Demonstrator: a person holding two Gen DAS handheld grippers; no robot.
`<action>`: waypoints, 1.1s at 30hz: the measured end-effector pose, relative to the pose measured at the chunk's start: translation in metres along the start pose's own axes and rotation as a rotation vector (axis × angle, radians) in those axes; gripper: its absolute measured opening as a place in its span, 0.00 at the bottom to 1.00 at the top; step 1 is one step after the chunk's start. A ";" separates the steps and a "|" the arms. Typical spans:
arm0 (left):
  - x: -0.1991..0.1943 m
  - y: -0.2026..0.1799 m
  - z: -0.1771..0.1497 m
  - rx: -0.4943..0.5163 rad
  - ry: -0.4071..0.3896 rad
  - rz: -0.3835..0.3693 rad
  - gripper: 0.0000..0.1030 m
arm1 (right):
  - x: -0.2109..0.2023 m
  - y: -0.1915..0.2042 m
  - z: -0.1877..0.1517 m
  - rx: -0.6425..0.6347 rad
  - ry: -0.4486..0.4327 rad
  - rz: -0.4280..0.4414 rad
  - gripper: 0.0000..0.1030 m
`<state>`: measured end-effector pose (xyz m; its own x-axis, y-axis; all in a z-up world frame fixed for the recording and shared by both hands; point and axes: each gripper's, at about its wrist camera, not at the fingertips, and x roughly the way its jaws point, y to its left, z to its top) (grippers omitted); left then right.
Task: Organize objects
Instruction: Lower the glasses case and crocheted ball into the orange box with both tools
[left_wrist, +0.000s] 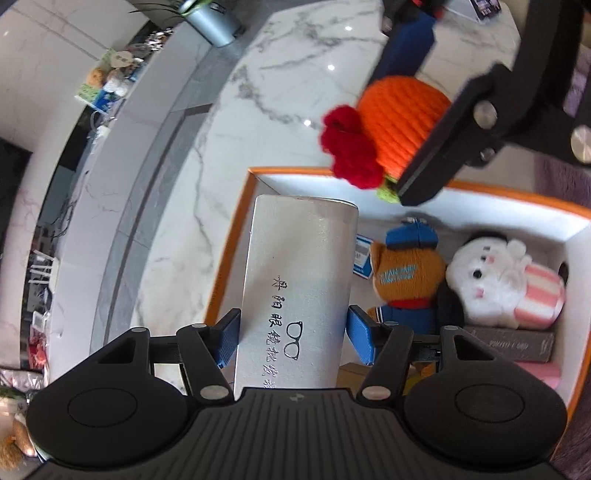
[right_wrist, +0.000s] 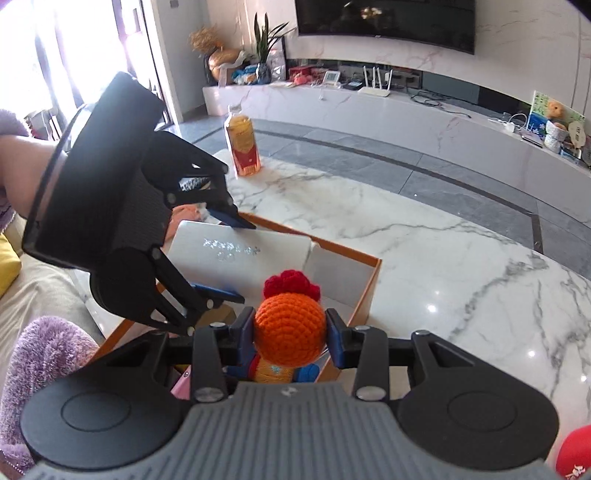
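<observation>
Chinese characters, perhaps 眼镜, with glasses logo on silver case

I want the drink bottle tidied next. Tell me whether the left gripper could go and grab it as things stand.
Probably not yet: the left gripper is shut on the grey glasses case over the box. The bottle stands unobstructed on the marble table beyond.

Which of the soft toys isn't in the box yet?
The crocheted doll with the orange head, gripped in the right gripper above the box. The bear and white plush already lie inside.
</observation>
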<state>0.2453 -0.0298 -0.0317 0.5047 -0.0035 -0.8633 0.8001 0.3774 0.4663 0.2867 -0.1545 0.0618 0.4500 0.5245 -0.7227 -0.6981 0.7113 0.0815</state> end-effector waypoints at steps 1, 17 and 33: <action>0.007 0.000 -0.003 0.024 0.000 -0.005 0.69 | 0.007 0.001 0.003 -0.004 0.011 -0.004 0.41; 0.086 0.009 -0.024 0.120 0.040 -0.064 0.70 | 0.073 0.011 0.005 -0.068 0.126 -0.020 0.41; 0.098 0.003 -0.036 0.079 0.046 -0.049 0.72 | 0.099 0.015 0.003 -0.082 0.182 -0.031 0.41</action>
<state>0.2855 0.0045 -0.1220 0.4504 0.0230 -0.8925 0.8475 0.3034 0.4355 0.3222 -0.0905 -0.0065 0.3685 0.4045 -0.8370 -0.7322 0.6810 0.0068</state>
